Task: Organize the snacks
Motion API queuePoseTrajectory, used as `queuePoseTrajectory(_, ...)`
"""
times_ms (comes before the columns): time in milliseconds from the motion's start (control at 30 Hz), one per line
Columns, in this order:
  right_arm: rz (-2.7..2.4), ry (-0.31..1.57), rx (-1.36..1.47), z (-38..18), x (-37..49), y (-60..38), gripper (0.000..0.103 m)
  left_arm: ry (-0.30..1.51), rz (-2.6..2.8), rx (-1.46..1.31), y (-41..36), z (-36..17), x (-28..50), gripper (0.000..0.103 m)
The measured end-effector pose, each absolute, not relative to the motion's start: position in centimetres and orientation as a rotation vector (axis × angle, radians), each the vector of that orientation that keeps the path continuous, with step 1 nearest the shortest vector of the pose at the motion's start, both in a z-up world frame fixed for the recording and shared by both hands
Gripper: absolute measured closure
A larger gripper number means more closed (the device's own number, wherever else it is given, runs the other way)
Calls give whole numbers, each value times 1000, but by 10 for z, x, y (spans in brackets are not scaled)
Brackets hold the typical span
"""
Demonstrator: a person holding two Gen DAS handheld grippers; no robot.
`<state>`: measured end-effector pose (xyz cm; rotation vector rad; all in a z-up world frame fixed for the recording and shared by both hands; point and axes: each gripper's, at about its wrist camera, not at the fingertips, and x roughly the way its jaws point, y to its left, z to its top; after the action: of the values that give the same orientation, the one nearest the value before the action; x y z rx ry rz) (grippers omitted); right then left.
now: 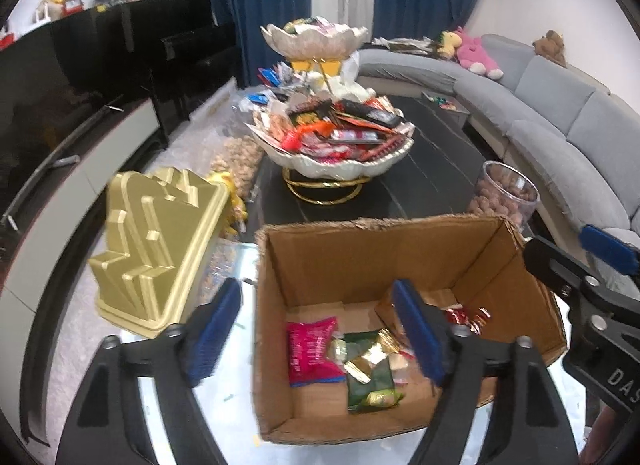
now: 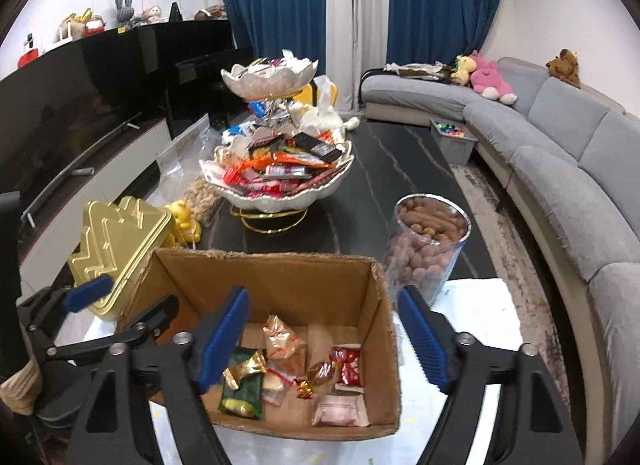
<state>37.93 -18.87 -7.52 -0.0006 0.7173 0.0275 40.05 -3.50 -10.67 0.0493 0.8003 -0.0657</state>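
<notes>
- Left wrist view: the left hand-held gripper (image 1: 316, 329) was held wide apart and empty over the near left wall of the cardboard box (image 1: 400, 249), which sat on the worktop (image 1: 432, 181).
- Right wrist view: the right hand-held gripper (image 2: 324, 339) was likewise spread wide with nothing held, poised over the box's right half.
- Step judged: between picks; loose snacks (image 2: 280, 369) remained in the box bottom, none lifted yet.
- Next move would likely call for lowering one gripper onto a single packet and closing, then carrying it to the two-tier snack stand (image 2: 280, 169).
- Counted: one box, one stand with two bowls, one clear jar of nuts (image 2: 428, 249), one gold lid (image 1: 156, 249); roughly eight packets in the box, exact count unclear.
</notes>
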Motion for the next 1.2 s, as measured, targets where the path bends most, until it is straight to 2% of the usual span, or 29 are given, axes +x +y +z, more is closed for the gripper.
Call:
queuePoseTrajectory(200, 17, 717, 4, -68, 375, -190, 24, 778, -39, 57, -31, -96, 394, 11)
queuePoseTrajectory(1200, 8, 661, 16, -30, 290, -195, 24, 707, -38, 59, -29, -48, 310, 11)
